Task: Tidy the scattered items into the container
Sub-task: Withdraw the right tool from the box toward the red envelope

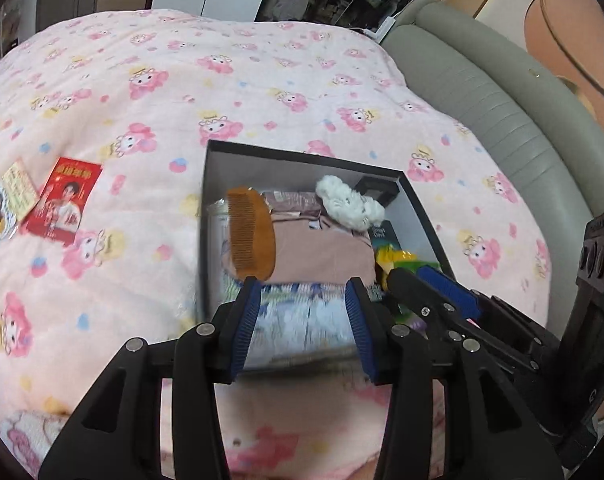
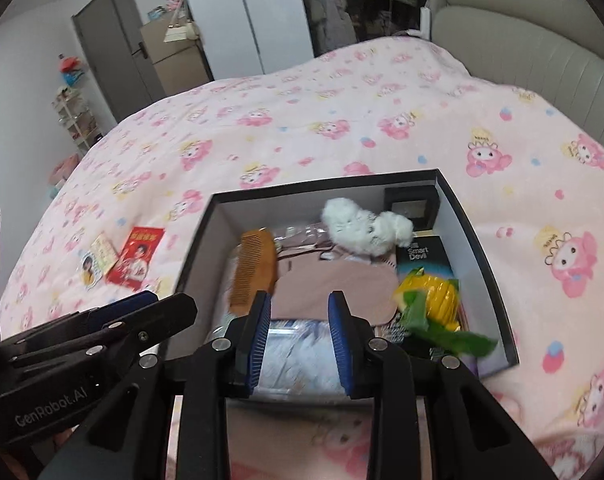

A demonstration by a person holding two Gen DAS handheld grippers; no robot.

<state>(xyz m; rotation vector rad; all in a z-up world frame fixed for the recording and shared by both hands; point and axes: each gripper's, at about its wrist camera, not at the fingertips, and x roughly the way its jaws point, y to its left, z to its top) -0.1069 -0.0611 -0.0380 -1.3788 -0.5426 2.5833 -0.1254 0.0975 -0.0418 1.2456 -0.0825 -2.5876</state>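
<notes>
From the left wrist camera, the left gripper (image 1: 304, 292) hangs over the near edge of a black cardboard box with white inside walls (image 1: 302, 166). Its two blue pads are apart and nothing is between them. The box sits on a pink quilt with little cartoon animals (image 1: 262, 80). Inside the box, a brown wooden comb (image 1: 250, 232) leans by the left wall. A fluffy white soft toy (image 1: 348, 202) lies at the back, next to a small black square box (image 1: 376, 190). A flat pink cloth (image 1: 322, 252) fills the middle. A crinkly yellow and green packet (image 1: 394, 258) is on the right side. The right gripper (image 1: 434, 288) pokes in from the right, just above that packet. You cannot tell from here if it is open. Out on the quilt, well left of the box, lie a red card with a face on it (image 1: 64, 200) and a pale yellow card with a round sticker (image 1: 10, 200).

From the right wrist camera, the right gripper (image 2: 300, 300) is over the box (image 2: 326, 184) too, fingers apart and holding nothing. The comb (image 2: 256, 264), white toy (image 2: 362, 226), pink cloth (image 2: 338, 288) and yellow and green packet (image 2: 430, 300) all lie inside. A dark blue packet with white words (image 2: 422, 256) lies behind the yellow one. The left gripper (image 2: 142, 304) shows at the left, beside the box. The red card (image 2: 136, 258) and yellow card (image 2: 98, 260) lie on the quilt (image 2: 342, 120), outside the box.
</notes>
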